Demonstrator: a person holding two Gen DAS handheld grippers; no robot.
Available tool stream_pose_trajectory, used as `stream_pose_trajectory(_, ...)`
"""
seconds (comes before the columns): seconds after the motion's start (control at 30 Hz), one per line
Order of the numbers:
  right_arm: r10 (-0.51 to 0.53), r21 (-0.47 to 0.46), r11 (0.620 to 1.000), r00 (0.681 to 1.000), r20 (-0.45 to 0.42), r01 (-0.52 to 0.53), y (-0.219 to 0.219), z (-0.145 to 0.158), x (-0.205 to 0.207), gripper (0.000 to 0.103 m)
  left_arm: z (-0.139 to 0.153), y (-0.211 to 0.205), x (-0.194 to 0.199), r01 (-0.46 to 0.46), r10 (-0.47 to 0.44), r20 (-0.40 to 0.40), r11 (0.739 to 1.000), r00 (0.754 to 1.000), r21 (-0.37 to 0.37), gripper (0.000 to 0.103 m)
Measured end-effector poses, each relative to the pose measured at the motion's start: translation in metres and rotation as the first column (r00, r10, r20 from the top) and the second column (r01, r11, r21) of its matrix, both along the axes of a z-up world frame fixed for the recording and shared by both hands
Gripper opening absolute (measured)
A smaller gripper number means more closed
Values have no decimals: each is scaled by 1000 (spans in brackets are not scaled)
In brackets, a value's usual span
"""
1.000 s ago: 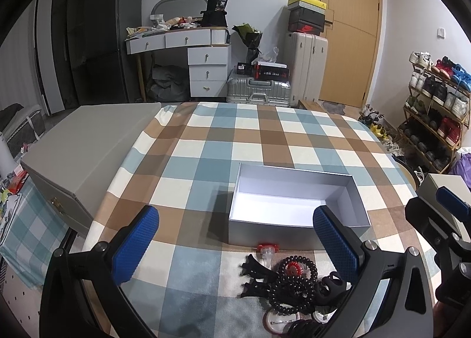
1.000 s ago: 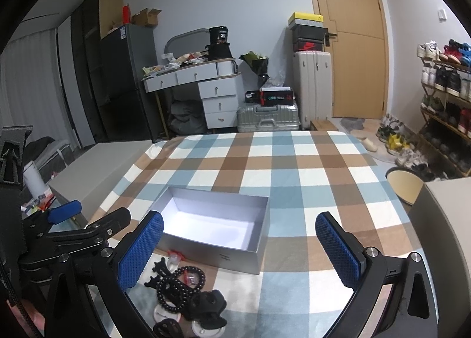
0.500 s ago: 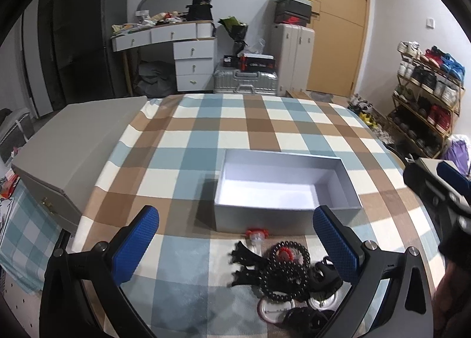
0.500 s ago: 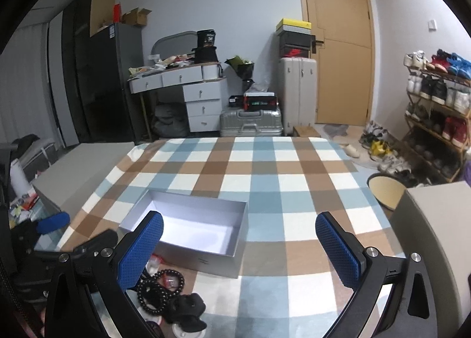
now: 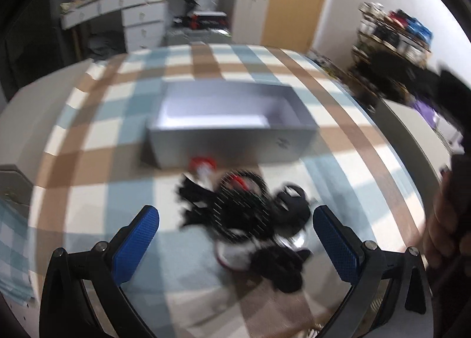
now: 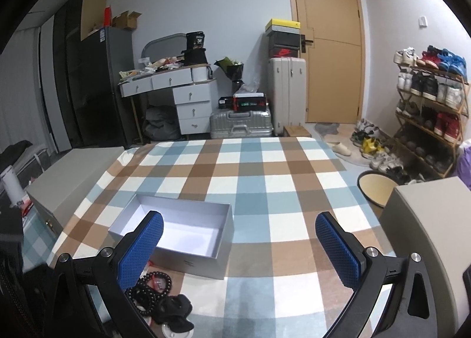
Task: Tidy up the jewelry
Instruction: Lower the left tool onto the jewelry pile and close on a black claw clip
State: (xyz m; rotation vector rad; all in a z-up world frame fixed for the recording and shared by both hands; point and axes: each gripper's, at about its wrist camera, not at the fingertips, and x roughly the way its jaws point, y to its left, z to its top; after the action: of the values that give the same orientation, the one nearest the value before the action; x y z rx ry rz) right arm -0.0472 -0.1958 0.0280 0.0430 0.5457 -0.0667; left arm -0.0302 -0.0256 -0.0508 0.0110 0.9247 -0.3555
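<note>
A heap of jewelry, black bead bracelets, black hair clips and small round cases, lies on the checked tablecloth in front of an open, empty silver box. The left wrist view is blurred by motion. My left gripper is open and empty, hovering just above and in front of the heap. My right gripper is open and empty, to the right of the box; the heap lies at its lower left, behind its left finger.
A grey closed case stands off the table's left edge and a grey cabinet off the right. Beyond the table are a desk, suitcases, a shoe rack and a door.
My left gripper has dropped down and forward toward the jewelry heap, which now sits larger between its fingers. My right gripper has drifted right and back, with the box further to its left.
</note>
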Motion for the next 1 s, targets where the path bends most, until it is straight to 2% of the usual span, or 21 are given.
stream_pose_trajectory(0.1, 5, 0, 1000, 1000, 1, -5, 1, 0, -1, 103, -4, -12, -8, 60, -60, -12, 998, 998, 14, 100)
stream_pose_trajectory(0.27, 26, 5, 1000, 1000, -17, -26, 3, -1, 0, 103, -16, -21, -11, 125, -123, -59, 992, 991, 29, 90)
stream_pose_trajectory(0.47, 31, 35, 999, 999, -39, -30, -1, -2, 1, 103, -28, -22, -8, 152, -148, -134, 988, 980, 26, 66)
stream_pose_trajectory(0.53, 25, 44, 999, 998, -50, -23, -4, -3, 2, 103, -33, -23, -6, 173, -169, -178, 985, 970, 8, 53)
stream_pose_trajectory(0.8, 39, 61, 998, 995, -87, -34, -7, -7, 6, 103, -23, -20, -9, 184, -184, -155, 983, 971, -14, 51)
stream_pose_trajectory(1.0, 65, 110, 993, 982, -178, -46, -17, -21, 16, 103, -11, -14, -9, 167, -170, -111, 985, 979, -38, 51)
